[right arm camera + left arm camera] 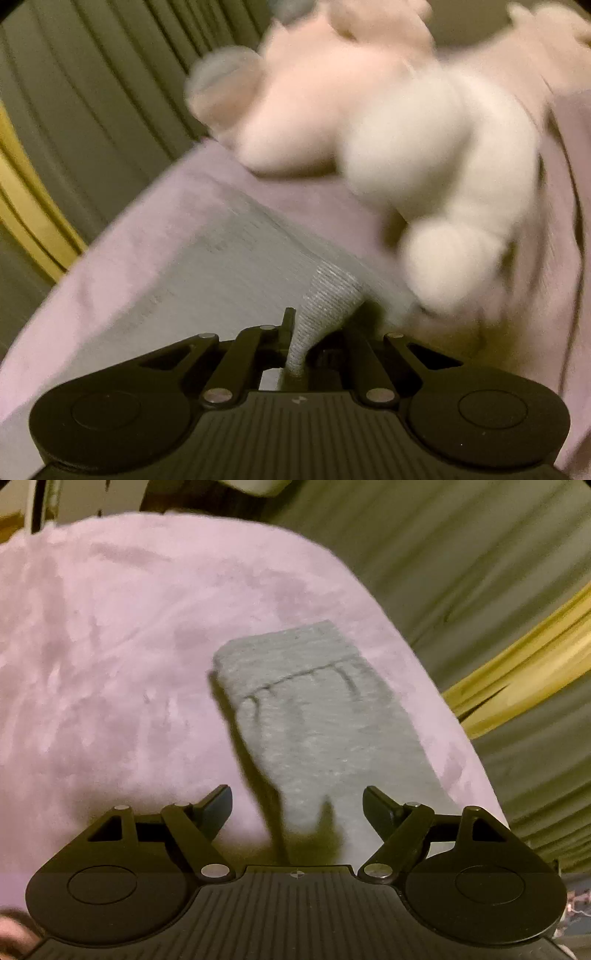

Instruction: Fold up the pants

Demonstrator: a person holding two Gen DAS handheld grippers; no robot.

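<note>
While right gripper (295, 332) pinches pants (221, 266) | bed edge (122, 218) near

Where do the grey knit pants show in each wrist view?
Left wrist: grey knit pants folded, centre, beyond the open left gripper.
Right wrist: pants centre-left, an edge pinched in the right gripper.
Shared landmark: pink fuzzy blanket beneath them.

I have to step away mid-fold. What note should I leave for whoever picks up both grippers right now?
Left gripper: open, empty, above the near end of the grey pants.
Right gripper: shut on a pinch of the pants.
Pants lie as a narrow folded strip on the pink blanket, plush toy beside them.
Done: lengthwise fold.
Left: probably the final crosswise fold, then release.
</note>
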